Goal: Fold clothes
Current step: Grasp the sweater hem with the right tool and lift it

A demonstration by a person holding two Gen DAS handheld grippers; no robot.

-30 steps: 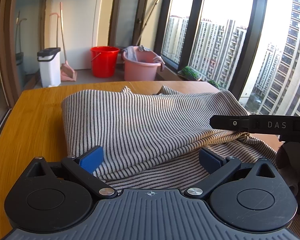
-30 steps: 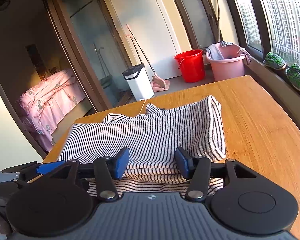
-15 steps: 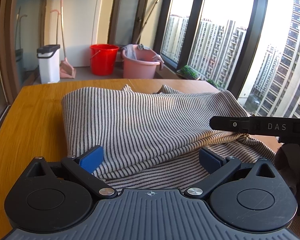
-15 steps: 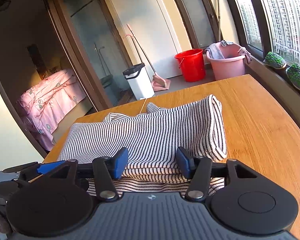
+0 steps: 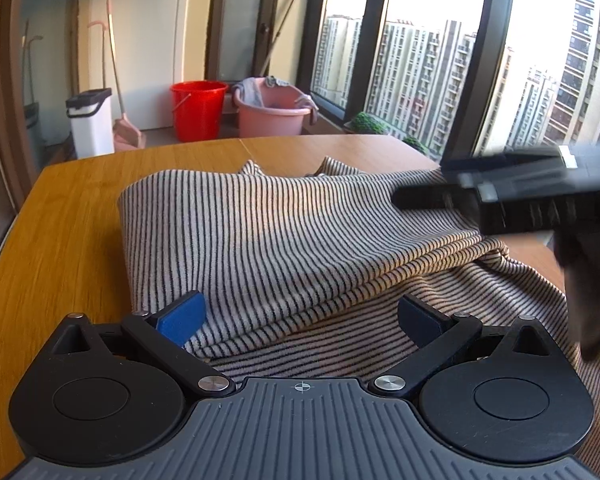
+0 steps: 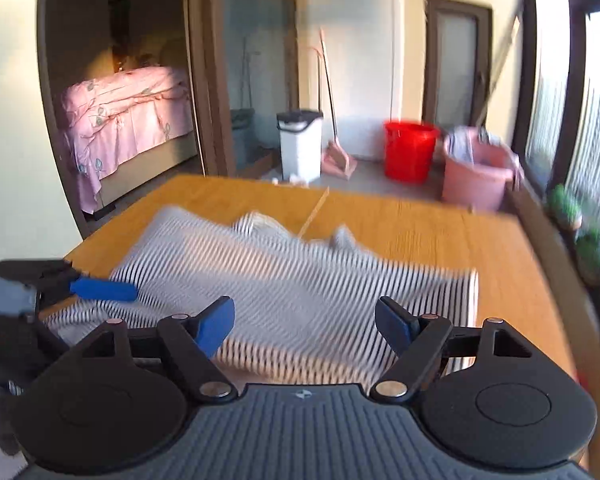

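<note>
Both tongs, left (image 5: 298, 316) and right (image 6: 305, 322), stand released and empty just short of the striped garment (image 5: 284, 240), folded in layers on the counter (image 5: 60, 220); whether another fold remains cannot be judged.

One striped garment (image 5: 284, 240) is lying folded on one wooden table (image 5: 60, 240). Two grippers are showing: the left gripper (image 5: 300, 316) and the right gripper (image 6: 304, 324), each spreading two blue-tipped fingers wide apart. Beyond the table, two tubs are standing side by side, one red bucket (image 5: 198, 110) and one pink basin (image 5: 272, 110). One white bin (image 5: 90, 120) is sitting next to one pink dustpan (image 5: 126, 136). One bed (image 6: 124, 120) is showing through the doorway, and two green plants (image 6: 580, 228) are sitting on the sill
</note>
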